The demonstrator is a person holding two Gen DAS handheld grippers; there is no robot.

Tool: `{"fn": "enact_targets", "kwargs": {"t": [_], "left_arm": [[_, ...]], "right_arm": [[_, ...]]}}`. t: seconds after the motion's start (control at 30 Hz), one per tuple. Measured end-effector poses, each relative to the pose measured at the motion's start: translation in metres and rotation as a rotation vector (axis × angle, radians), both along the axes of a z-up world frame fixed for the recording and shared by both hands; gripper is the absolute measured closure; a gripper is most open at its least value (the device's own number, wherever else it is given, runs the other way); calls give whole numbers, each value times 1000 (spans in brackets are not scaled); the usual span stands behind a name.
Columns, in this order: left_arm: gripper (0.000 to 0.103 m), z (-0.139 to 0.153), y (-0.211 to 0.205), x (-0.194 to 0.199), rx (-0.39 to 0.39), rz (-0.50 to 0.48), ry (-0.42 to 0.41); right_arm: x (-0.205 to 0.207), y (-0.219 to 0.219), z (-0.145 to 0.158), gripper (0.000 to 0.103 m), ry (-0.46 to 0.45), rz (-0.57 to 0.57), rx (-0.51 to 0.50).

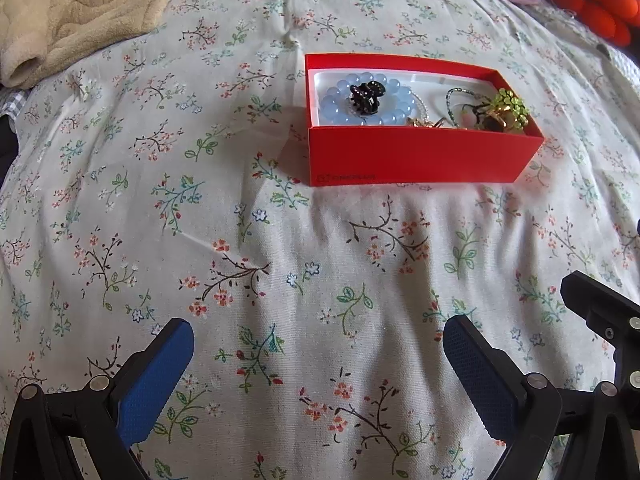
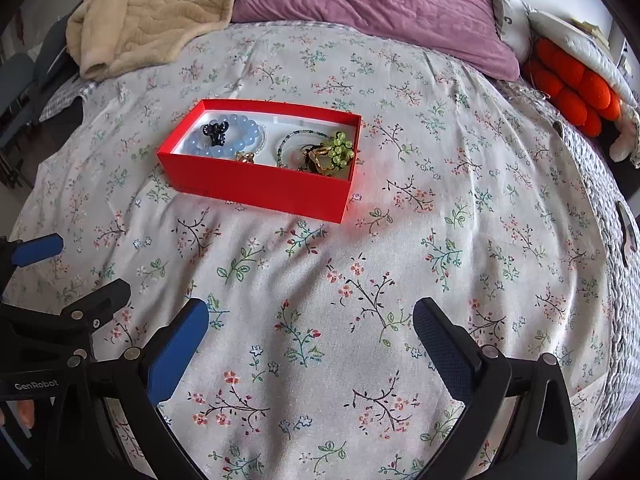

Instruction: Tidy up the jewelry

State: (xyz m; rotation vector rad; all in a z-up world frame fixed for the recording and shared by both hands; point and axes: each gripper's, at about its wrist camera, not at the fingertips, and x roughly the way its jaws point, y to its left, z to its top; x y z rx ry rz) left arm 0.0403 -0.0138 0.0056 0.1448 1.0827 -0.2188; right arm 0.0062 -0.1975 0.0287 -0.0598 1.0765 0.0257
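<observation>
A red open box [image 1: 416, 156] [image 2: 256, 184] sits on the floral bedspread. In it lie a pale blue bead bracelet [image 1: 340, 116] [image 2: 244, 140], a black hair clip [image 1: 366, 96] [image 2: 215, 132] on top of it, a green beaded piece [image 1: 510, 110] [image 2: 340, 146], a thin green bead necklace [image 2: 288, 140] and gold pieces [image 1: 424, 122] [image 2: 245, 157]. My left gripper [image 1: 318, 344] is open and empty, well short of the box. My right gripper [image 2: 310, 320] is open and empty, also short of the box. The left gripper shows at the left edge of the right wrist view [image 2: 36, 250].
A beige blanket [image 2: 160, 8] lies at the far left of the bed, a purple pillow [image 2: 392, 4] at the back, an orange cushion [image 2: 576, 84] at the far right. The floral bedspread [image 2: 400, 260] spreads around the box.
</observation>
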Motion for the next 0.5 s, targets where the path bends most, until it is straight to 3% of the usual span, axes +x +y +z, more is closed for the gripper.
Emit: {"fn": "enact_targets", "kwargs": {"t": [0.5], "left_arm": [[1,5,2,0,7,19,-28]], "right_arm": [[3,-1,-2,0,0,-20,-12]]}}
